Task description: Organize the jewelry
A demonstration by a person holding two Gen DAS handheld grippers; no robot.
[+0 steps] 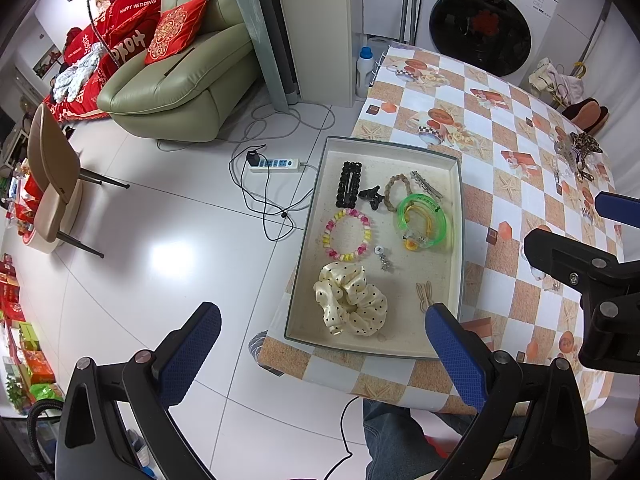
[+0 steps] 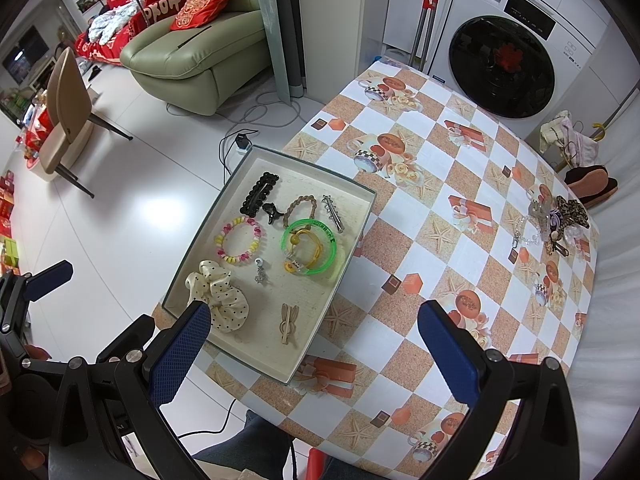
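1. The tray (image 1: 454,240) lies at the near-left corner of the surface (image 2: 400,248); its left rim juts past the surface's edge, over the white floor (image 1: 168,272).
2. In the tray, far end: a black clip (image 2: 259,194), a small claw (image 2: 272,213), a braided band (image 2: 300,209) and a silver clip (image 2: 333,213).
3. Middle: a bead bracelet (image 2: 239,245), and a green bangle (image 2: 309,251) with a yellow tie (image 2: 306,245) inside its ring. A small charm (image 2: 261,272) lies between bracelet and bangle, apart from both.
4. Near end: a dotted scrunchie (image 2: 222,298) by the left rim and a beige clip (image 2: 289,323) well apart from it, with bare tray floor between them.
5. A pile (image 2: 554,222) of unsorted pieces sits near the surface's far-right edge, well apart from the tray; the checked cloth between is bare.
6. The left tongs (image 1: 322,356) hover above the tray's near end, wide apart and holding nothing; one finger hangs over the floor, the other over the tray's near-right corner.
7. The right tongs (image 2: 314,354) hover over the tray's near-right rim, also wide apart and empty; their left finger (image 2: 180,354) overlaps the scrunchie in that view.
8. The two tongs are side by side, each visible at the edge of the other's view.
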